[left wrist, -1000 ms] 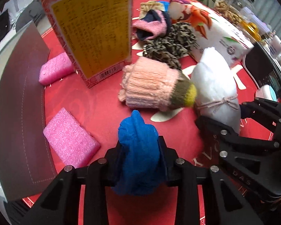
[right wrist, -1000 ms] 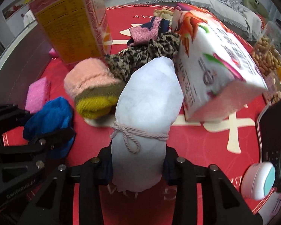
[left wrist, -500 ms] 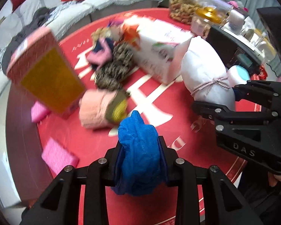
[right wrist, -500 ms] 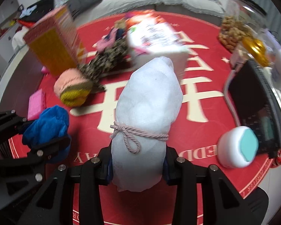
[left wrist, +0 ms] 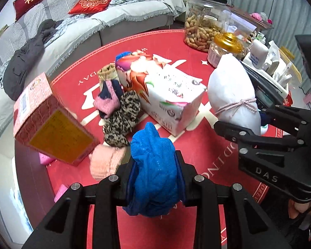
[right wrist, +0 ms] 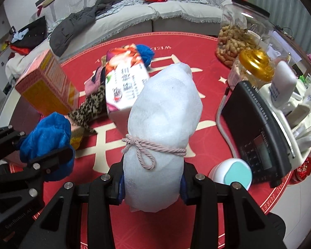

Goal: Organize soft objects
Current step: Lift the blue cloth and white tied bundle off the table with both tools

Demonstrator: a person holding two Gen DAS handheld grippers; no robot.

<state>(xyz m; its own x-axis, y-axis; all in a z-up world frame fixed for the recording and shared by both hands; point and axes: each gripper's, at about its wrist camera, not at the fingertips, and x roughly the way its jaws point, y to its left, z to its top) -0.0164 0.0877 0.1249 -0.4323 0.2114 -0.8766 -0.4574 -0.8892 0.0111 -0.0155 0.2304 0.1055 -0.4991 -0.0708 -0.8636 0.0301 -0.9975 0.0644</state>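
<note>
Both grippers have risen off the red mat (left wrist: 207, 137), left gripper (left wrist: 154, 178) clamped on a blue cloth (left wrist: 153, 166), right gripper (right wrist: 153, 180) on a cord-tied white bundle (right wrist: 163, 128), seemingly by its tail, so it may slip.

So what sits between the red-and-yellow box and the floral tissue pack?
In the left wrist view, between the red-and-yellow box and the tissue pack lie a pink-and-navy sock and a leopard-print cloth.
</note>
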